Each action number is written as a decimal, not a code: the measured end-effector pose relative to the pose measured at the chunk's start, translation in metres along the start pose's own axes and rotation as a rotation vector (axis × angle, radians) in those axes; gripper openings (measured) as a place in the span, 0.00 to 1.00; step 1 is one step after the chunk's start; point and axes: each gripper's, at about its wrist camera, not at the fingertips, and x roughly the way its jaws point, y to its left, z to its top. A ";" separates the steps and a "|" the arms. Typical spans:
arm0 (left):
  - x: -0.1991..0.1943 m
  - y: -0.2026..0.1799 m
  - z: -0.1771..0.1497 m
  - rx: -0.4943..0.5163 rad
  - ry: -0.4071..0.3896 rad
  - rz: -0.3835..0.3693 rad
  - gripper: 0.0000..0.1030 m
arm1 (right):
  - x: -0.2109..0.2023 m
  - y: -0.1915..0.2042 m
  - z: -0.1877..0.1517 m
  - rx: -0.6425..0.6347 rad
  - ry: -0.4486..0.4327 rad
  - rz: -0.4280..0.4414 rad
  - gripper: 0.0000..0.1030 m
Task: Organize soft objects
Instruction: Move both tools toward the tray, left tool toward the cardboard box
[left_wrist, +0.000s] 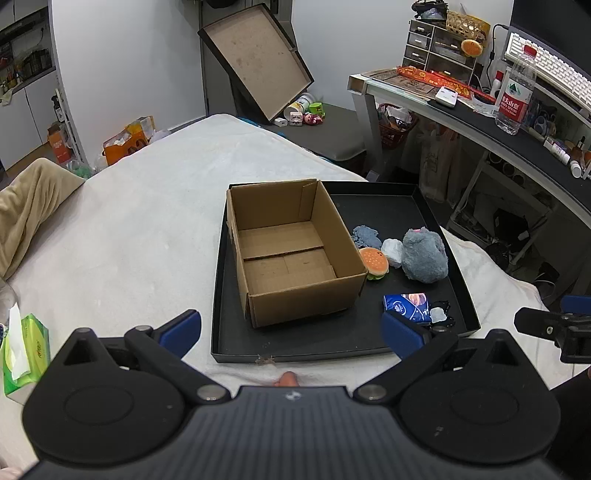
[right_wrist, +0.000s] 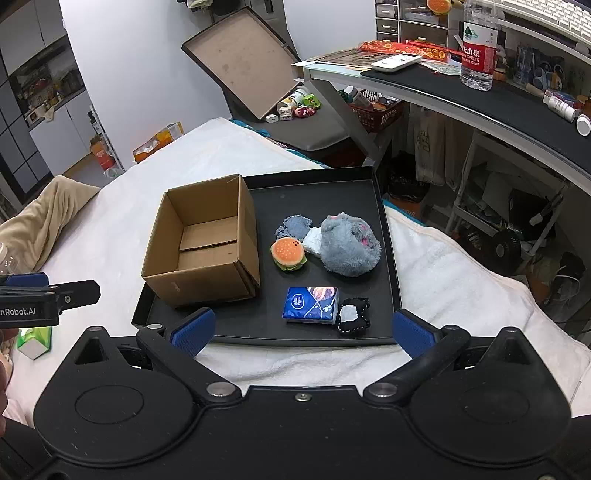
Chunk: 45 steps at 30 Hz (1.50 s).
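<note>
Just ahead of the right gripper (right_wrist: 302, 328), between its spread blue fingers (right_wrist: 192, 330): near rim of black tray (right_wrist: 258, 338) on white towel. Nothing gripped. Immediately beyond the fingertips, blue tissue pack (right_wrist: 311, 303), lying flat; touching its right edge, a small black-and-white pouch (right_wrist: 354, 316).

Farther out, centre: burger plush (right_wrist: 288, 254), and beside it, right, the grey plush (right_wrist: 349, 245), with a white bit and a smaller grey-blue scrap (right_wrist: 293, 225) tucked against its far-left side. Exact contact between these cannot be told.

Ahead-left of the fingers: open cardboard box (right_wrist: 201, 243), empty, standing on the tray's left part, burger plush close by its right wall.

Left gripper (left_wrist: 291, 330) fingers also wide apart, holding nothing, hovering over the tray's near edge; box (left_wrist: 291, 251) lies straight ahead of it, soft items off past its right finger.

Judgement: task not begun, every soft item outside the box. Likely first step is the tissue pack, nearest the right fingers. To do it well: come down with the fingers straddling the pack's short width, keep clear of the pouch so it isn't dragged, close gently since the pack will squash. Lift clear over the box wall before releasing. The left gripper could steady the box; light cardboard may slide on the tray.
</note>
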 end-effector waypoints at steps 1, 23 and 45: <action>0.000 0.000 0.000 -0.001 0.000 0.000 1.00 | 0.000 0.000 0.000 0.000 0.001 -0.001 1.00; 0.007 -0.007 0.008 0.001 0.014 0.005 1.00 | 0.001 -0.002 0.001 0.001 0.009 -0.018 1.00; 0.014 -0.007 0.001 0.000 0.022 0.029 1.00 | 0.007 -0.003 0.001 -0.010 0.019 -0.025 1.00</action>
